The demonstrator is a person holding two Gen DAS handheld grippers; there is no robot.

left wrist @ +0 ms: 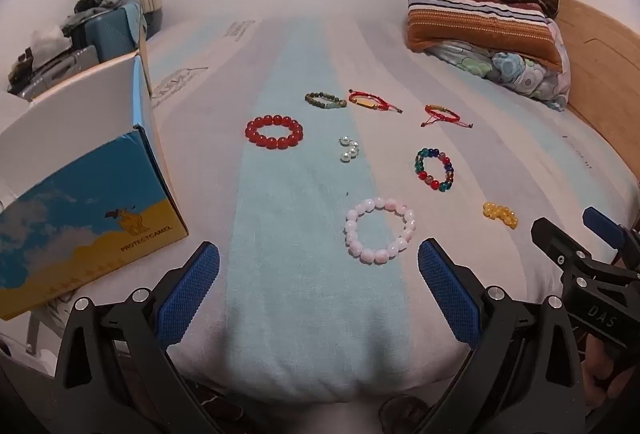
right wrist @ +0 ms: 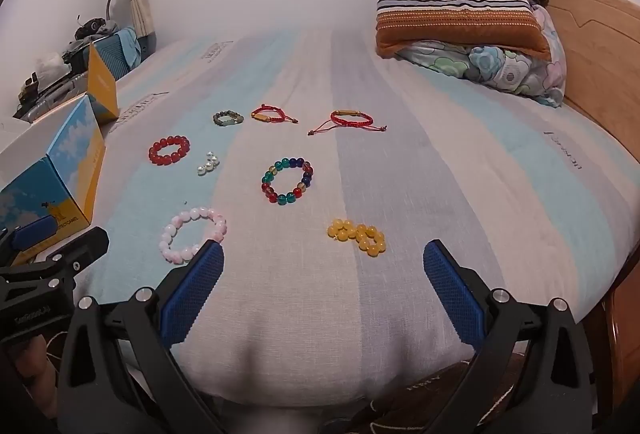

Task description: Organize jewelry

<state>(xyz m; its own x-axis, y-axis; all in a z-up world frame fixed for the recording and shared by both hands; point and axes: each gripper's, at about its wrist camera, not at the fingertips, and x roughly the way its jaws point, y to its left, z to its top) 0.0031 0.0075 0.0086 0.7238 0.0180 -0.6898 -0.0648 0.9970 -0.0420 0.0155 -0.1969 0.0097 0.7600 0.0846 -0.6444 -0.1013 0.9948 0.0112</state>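
Observation:
Several bracelets lie on the striped bed. Nearest my open, empty left gripper (left wrist: 318, 258) is a pink bead bracelet (left wrist: 380, 231), just ahead to the right. Beyond lie a red bead bracelet (left wrist: 274, 131), pearls (left wrist: 349, 148), a multicolour bracelet (left wrist: 435, 169), a dark green bracelet (left wrist: 325, 100) and two red cord bracelets (left wrist: 370, 101) (left wrist: 442, 113). My open, empty right gripper (right wrist: 323, 256) hovers just short of a yellow bead bracelet (right wrist: 357, 235); the pink bracelet (right wrist: 192, 234) touches its left finger's edge in view.
An open blue-and-yellow cardboard box (left wrist: 80, 194) stands at the bed's left edge. Stacked pillows and blankets (left wrist: 480, 18) sit at the far right by the wooden headboard (left wrist: 600, 66). Suitcases and clutter (left wrist: 72, 42) stand beyond the box.

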